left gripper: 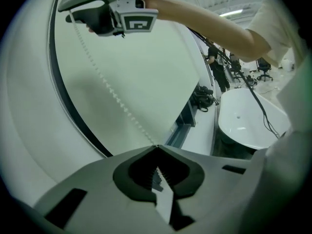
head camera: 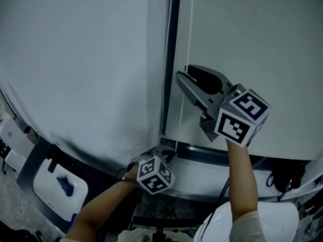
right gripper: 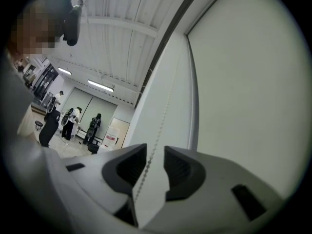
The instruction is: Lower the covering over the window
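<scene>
A white roller blind (head camera: 252,34) hangs to the right of a dark upright frame bar (head camera: 169,54). Beside the bar a thin bead chain (head camera: 190,24) runs down. My right gripper (head camera: 182,72) is high up and open, and the chain (right gripper: 158,130) passes through the gap between its jaws. Lower down, by the sill, my left gripper (head camera: 164,151) is shut on the chain. In the left gripper view its tips (left gripper: 156,146) meet on the chain (left gripper: 112,94), which rises taut toward the right gripper (left gripper: 85,23).
A dark sill rail (head camera: 212,153) runs along the foot of the window. Cables (head camera: 285,178) lie at the lower right and a white box (head camera: 55,188) at the lower left. A white rounded tub (left gripper: 248,121) stands close by. People (right gripper: 73,123) stand far off in the room.
</scene>
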A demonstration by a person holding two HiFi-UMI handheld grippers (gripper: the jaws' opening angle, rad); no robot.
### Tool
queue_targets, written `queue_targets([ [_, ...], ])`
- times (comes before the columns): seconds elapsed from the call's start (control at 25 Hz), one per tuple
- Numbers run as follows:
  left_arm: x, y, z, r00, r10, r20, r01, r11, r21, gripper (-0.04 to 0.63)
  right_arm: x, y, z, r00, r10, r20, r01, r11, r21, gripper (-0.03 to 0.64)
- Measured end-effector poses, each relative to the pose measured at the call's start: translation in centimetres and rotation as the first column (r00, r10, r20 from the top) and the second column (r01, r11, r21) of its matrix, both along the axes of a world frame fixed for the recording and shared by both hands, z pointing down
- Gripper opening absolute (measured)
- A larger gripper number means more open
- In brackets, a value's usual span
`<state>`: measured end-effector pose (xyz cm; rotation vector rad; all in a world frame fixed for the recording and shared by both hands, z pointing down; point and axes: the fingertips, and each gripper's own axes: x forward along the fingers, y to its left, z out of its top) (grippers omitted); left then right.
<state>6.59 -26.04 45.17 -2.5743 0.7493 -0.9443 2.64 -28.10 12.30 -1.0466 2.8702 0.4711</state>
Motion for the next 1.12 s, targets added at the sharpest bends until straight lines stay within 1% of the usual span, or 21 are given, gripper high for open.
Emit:
queue_targets([
  [0.04, 0.1, 0.1, 0.5, 1.000, 0.001, 0.002, -0.001, 1.000, -0.010, 0.015, -0.1, -0.1, 0.1, 1.000, 0.003, -0.012, -0.003, 1.000, 0.006, 0.088],
  [0.08, 0.1, 0.1, 0.7, 1.000, 0.000, -0.004, 0.000, 1.000, -0.017, 0.016, -0.2, -0.2, 0.1, 1.000, 0.003, -0.021, -0.003, 1.000, 0.010, 0.063],
  [0.2, 0.0, -0.2, 0.7, 1.000, -0.011, -0.028, 0.010, 1.000, -0.024, 0.017, -0.4, -0.2, 0.1, 1.000, -0.014, 0.000, 0.014, 1.000, 0.001, 0.028],
  [0.32, -1.0, -0.7, 0.5, 1.000, -0.024, -0.015, 0.024, 1.000, -0.016, 0.017, -0.3, -0.1, 0.0, 1.000, 0.017, -0.005, -0.016, 0.999, 0.041, 0.026],
  [0.44, -1.6, -0.6, 0.1, 1.000, -0.001, 0.014, 0.001, 1.000, 0.012, 0.017, 0.1, 0.0, -0.1, 0.998, 0.060, -0.022, -0.058, 0.994, 0.090, 0.025],
  [0.48, -1.6, -0.4, 0.0, 1.000, 0.011, 0.002, -0.011, 1.000, 0.009, 0.017, 0.3, -0.1, 0.0, 0.997, 0.069, -0.016, -0.067, 0.993, 0.094, 0.025],
  [0.52, -1.5, -0.1, -0.2, 0.999, 0.023, -0.025, -0.024, 1.000, -0.004, 0.017, 0.5, -0.1, 0.0, 0.997, 0.074, -0.008, -0.073, 0.993, 0.094, 0.024],
  [0.6, -1.3, 0.7, -1.5, 0.992, 0.044, -0.116, -0.049, 0.998, -0.040, 0.017, 1.0, -0.2, 0.2, 0.996, 0.084, -0.006, -0.083, 0.992, 0.092, 0.023],
  [0.64, -1.2, 0.9, -2.9, 0.983, 0.049, -0.176, -0.059, 0.997, -0.051, 0.017, 1.2, -0.2, 0.2, 0.996, 0.089, -0.014, -0.088, 0.992, 0.094, 0.023],
  [0.68, -1.2, 1.1, -4.6, 0.969, 0.052, -0.240, -0.068, 0.996, -0.057, 0.018, 1.4, -0.2, 0.2, 0.995, 0.095, -0.022, -0.092, 0.991, 0.098, 0.023],
  [0.76, -1.4, 1.3, -8.6, 0.928, 0.064, -0.368, -0.091, 0.994, -0.056, 0.028, 2.0, -0.2, 0.3, 0.993, 0.110, -0.035, -0.105, 0.989, 0.107, 0.021],
  [0.84, -1.8, 1.6, -12.4, 0.880, 0.088, -0.467, -0.120, 0.992, -0.040, 0.077, 2.4, 0.0, 0.4, 0.991, 0.127, -0.046, -0.120, 0.985, 0.122, 0.021],
  [0.92, -2.4, 1.7, -15.9, 0.834, 0.104, -0.543, -0.132, 0.991, -0.012, 0.128, 2.6, 0.3, 0.6, 0.987, 0.144, -0.072, -0.132, 0.981, 0.144, 0.021],
  [1.04, -3.6, 1.2, -21.0, 0.751, 0.099, -0.653, -0.111, 0.994, 0.023, 0.132, 2.2, 0.3, 1.3, 0.977, 0.166, -0.134, -0.141, 0.974, 0.178, 0.021],
  [1.08, -4.0, 1.0, -22.5, 0.727, 0.097, -0.680, -0.105, 0.994, 0.030, 0.132, 2.0, 0.3, 1.7, 0.972, 0.175, -0.159, -0.144, 0.971, 0.190, 0.021],
  [1.12, -4.2, 0.9, -23.7, 0.713, 0.101, -0.694, -0.101, 0.994, 0.040, 0.132, 1.8, 0.2, 2.2, 0.965, 0.184, -0.186, -0.146, 0.969, 0.201, 0.021],
])
